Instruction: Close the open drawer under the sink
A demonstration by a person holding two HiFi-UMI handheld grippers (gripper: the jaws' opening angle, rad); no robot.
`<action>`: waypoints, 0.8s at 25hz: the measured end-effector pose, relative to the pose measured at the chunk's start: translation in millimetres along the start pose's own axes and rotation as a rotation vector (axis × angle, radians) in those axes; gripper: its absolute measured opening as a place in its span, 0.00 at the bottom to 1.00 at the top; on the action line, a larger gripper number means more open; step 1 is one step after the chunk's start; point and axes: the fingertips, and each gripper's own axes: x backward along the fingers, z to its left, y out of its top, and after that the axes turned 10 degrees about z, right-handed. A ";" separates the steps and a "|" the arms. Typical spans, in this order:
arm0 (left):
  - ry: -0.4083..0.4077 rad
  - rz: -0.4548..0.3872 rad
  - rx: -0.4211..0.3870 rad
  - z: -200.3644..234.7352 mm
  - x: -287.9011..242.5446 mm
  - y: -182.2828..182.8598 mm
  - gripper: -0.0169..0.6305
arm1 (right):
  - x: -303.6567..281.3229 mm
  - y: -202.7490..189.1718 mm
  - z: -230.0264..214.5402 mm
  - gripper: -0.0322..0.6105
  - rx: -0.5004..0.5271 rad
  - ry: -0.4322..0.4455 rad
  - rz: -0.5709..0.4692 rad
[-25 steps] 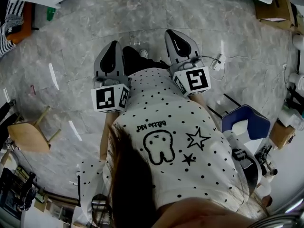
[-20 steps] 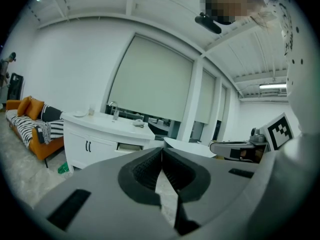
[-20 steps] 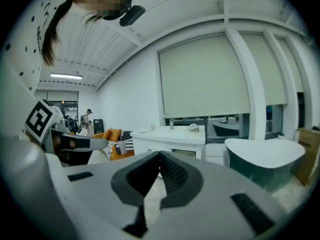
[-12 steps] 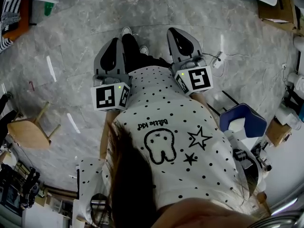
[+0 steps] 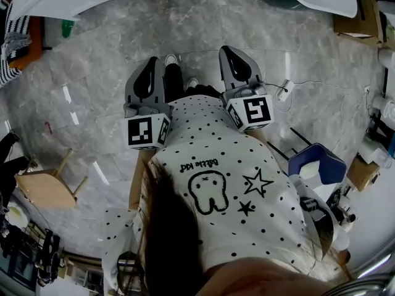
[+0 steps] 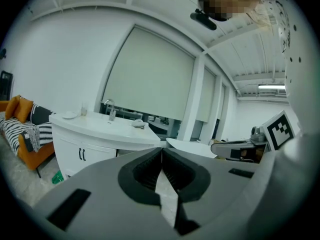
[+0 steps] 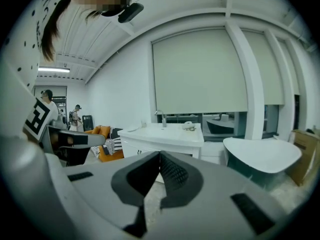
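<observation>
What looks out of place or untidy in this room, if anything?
A loose white cable trails across the floor beside the right gripper. It could trip someone. Nothing else stands out.

Right hand-held gripper [image 7: 160, 153]: jaws together, nothing between them.
Beyond the tips: white sink cabinet [image 7: 167, 135] with faucet [image 7: 162, 118]; orange sofa [image 7: 103, 132] to its left, white tub [image 7: 260, 156] to its right; pale window blind [image 7: 200, 71] behind.

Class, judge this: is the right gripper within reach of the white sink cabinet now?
Probably not yet. The sink cabinet stands far off across the room from the right gripper. Nothing seems to block the way; it just needs carrying closer.
</observation>
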 end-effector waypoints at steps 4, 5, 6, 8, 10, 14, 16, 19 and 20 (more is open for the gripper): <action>0.001 -0.012 -0.011 28.9 -14.8 14.2 0.04 | -27.4 16.4 2.9 0.07 -0.003 -0.026 -0.013; -0.002 -0.012 -0.008 38.5 -17.1 15.6 0.04 | -35.1 19.1 6.1 0.07 -0.005 -0.036 -0.013; -0.005 -0.009 -0.001 47.4 -19.8 16.3 0.04 | -42.5 20.8 9.1 0.07 -0.007 -0.043 -0.011; -0.009 -0.004 0.010 61.1 -26.4 18.1 0.04 | -55.4 23.0 11.6 0.07 -0.009 -0.048 -0.005; -0.006 -0.003 0.016 68.2 -32.1 21.9 0.04 | -62.4 25.9 9.1 0.07 -0.007 -0.054 0.001; -0.010 0.005 0.021 59.5 -37.7 32.1 0.04 | -57.2 37.2 -4.6 0.07 -0.010 -0.070 0.007; -0.012 0.015 0.013 54.3 -40.8 35.0 0.04 | -56.8 40.4 -9.6 0.07 -0.011 -0.065 0.013; 0.003 0.027 0.007 64.7 -53.7 34.7 0.04 | -76.0 39.2 -12.5 0.07 -0.015 -0.049 0.024; 0.011 0.028 0.008 68.4 -59.2 35.6 0.04 | -82.9 40.3 -14.9 0.07 -0.016 -0.043 0.025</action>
